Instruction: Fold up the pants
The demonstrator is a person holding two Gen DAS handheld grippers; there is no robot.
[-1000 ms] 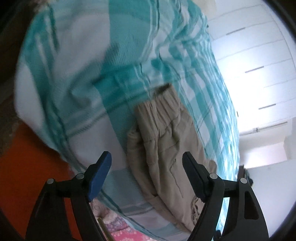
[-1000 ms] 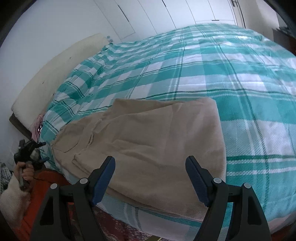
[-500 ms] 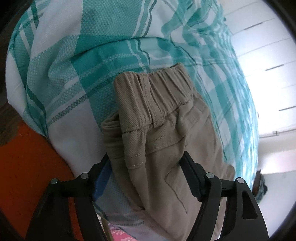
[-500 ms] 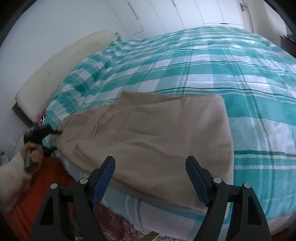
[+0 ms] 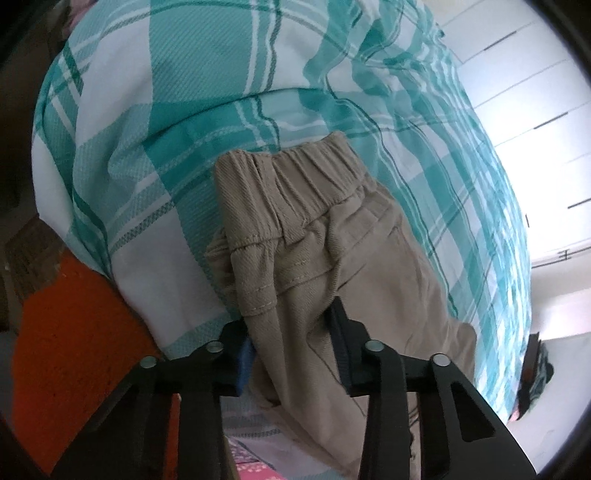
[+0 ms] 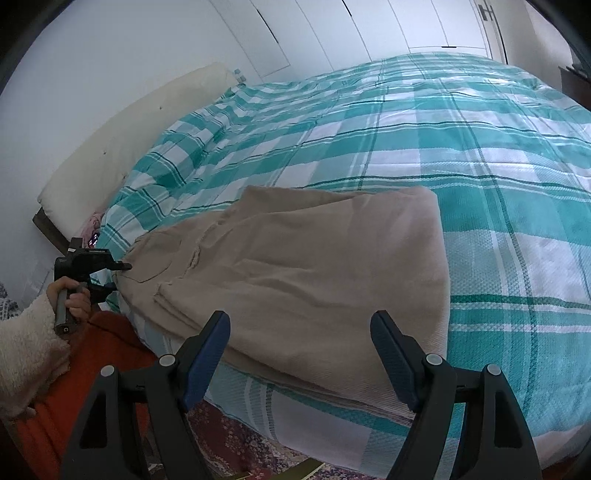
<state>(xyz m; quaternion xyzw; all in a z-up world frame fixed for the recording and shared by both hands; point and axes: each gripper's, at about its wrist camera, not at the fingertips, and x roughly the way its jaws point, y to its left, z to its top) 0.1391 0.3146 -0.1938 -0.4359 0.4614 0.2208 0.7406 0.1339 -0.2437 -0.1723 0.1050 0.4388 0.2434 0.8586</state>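
Beige pants (image 6: pixel 303 269) lie folded on the teal plaid bed cover, near the bed's front edge. In the left wrist view the elastic waistband (image 5: pixel 314 173) points away from me. My left gripper (image 5: pixel 291 332) is shut on the waist end of the pants (image 5: pixel 295 280); cloth fills the gap between its fingers. It also shows in the right wrist view (image 6: pixel 92 266), at the pants' left end. My right gripper (image 6: pixel 299 350) is open and empty, just in front of the folded leg end, above the bed's edge.
The plaid cover (image 6: pixel 461 155) spreads over the whole bed. A cream headboard cushion (image 6: pixel 122 144) runs along the left wall. White wardrobe doors (image 6: pixel 406 26) stand behind. An orange-red cloth (image 6: pixel 99 350) and a patterned rug (image 6: pixel 236 443) lie below the bed's edge.
My left gripper has moved in onto the waist end of the pants and shut on it. My right gripper has stayed open and shifted slightly closer to the pants.
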